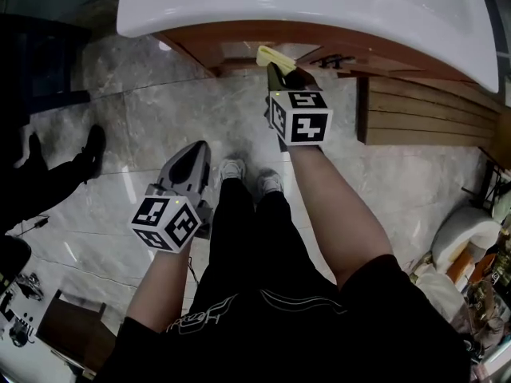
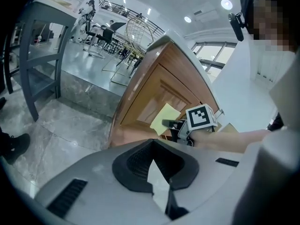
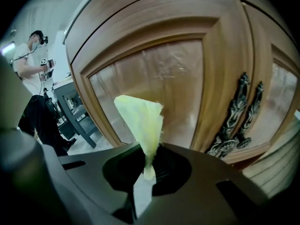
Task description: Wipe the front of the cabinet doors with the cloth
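Note:
The yellow cloth stands up bunched from my right gripper, which is shut on its lower end. Its top lies right at the glossy panel of the left wooden cabinet door; I cannot tell if it touches. In the head view the right gripper holds the cloth against the cabinet under the white countertop. My left gripper hangs low over the marble floor, shut and holding nothing. The left gripper view looks past its own tip to the cloth on the door.
Ornate dark handles sit where the two doors meet. The white countertop overhangs the cabinet. A wooden slatted platform lies at right, clutter beyond it. Another person's legs stand at left, near a grey table.

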`<action>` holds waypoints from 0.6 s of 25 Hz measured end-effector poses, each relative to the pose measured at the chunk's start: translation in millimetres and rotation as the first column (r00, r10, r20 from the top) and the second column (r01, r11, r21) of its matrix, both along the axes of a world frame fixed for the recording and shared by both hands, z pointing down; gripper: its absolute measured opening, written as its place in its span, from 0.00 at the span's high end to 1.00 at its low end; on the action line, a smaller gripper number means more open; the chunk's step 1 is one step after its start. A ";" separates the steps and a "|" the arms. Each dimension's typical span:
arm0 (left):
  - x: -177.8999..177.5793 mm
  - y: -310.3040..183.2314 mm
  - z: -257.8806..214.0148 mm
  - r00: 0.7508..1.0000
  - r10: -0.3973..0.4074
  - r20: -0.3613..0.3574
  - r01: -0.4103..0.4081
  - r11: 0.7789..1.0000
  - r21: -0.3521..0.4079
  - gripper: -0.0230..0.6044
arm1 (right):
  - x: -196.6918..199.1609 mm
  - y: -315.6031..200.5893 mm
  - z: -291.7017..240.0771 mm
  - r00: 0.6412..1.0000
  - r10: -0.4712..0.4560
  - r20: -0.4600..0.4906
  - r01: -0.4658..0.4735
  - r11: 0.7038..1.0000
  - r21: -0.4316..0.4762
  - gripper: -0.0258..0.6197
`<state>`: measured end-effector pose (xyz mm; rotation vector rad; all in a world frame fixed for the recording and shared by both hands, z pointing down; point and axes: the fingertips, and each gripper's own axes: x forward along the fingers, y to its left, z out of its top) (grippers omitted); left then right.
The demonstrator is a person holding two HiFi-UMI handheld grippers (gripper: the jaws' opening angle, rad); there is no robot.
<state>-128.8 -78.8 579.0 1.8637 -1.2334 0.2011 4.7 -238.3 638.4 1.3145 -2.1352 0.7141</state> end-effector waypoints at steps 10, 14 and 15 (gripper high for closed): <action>29.5 -1.9 0.8 0.999 0.050 0.008 -0.050 0.999 0.000 0.95 | 61.6 -2.6 -2.4 0.989 0.144 0.011 -0.145 0.989 0.013 0.90; 38.8 -0.7 2.8 0.997 0.072 0.009 -0.072 0.997 -0.002 0.95 | 77.8 3.6 1.5 0.983 0.181 0.005 -0.181 0.983 0.011 0.90; 40.4 -0.6 3.2 0.997 0.074 0.010 -0.074 0.997 -0.002 0.95 | 81.6 5.1 2.7 0.981 0.192 0.009 -0.192 0.981 0.007 0.90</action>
